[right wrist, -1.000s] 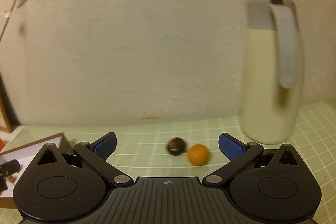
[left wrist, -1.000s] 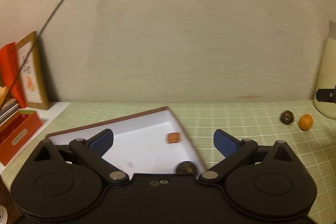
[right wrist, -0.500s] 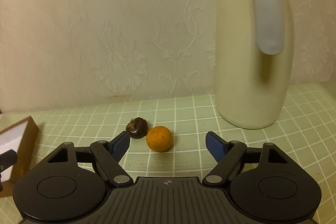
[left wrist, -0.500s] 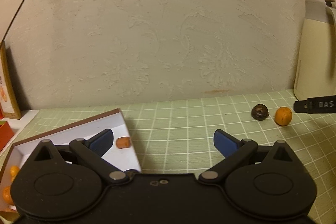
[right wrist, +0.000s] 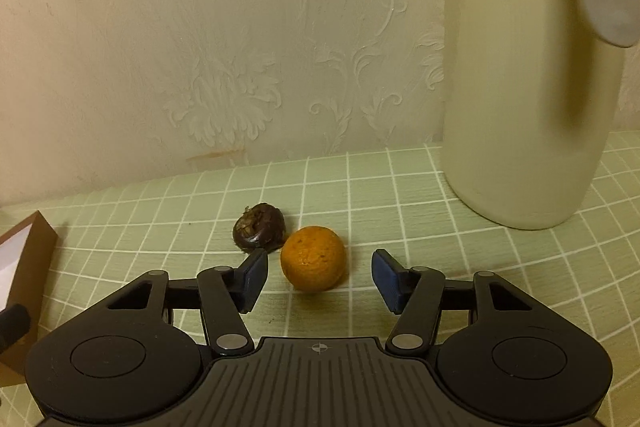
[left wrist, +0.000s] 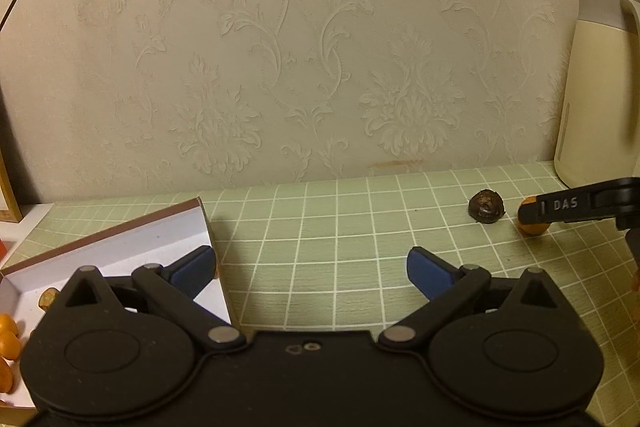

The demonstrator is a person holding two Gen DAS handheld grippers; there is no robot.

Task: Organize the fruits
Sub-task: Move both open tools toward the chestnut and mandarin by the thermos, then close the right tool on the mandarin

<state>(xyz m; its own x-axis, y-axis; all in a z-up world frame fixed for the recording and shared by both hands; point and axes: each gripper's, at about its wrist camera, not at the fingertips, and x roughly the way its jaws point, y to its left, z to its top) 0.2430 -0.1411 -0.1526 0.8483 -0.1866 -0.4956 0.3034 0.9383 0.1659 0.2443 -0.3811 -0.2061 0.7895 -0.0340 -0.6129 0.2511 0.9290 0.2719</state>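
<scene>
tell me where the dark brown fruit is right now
In the right wrist view the dark brown fruit sits on the green grid mat, touching or nearly touching the orange fruit at its upper left, just beyond the right gripper.

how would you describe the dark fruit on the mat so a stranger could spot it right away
Find the tall cream jug standing on the green grid mat by the wall. To its left lie two small round things touching each other. The dark fruit is the wrinkled brown-black one nearer the wall, not the smooth orange fruit.
</scene>
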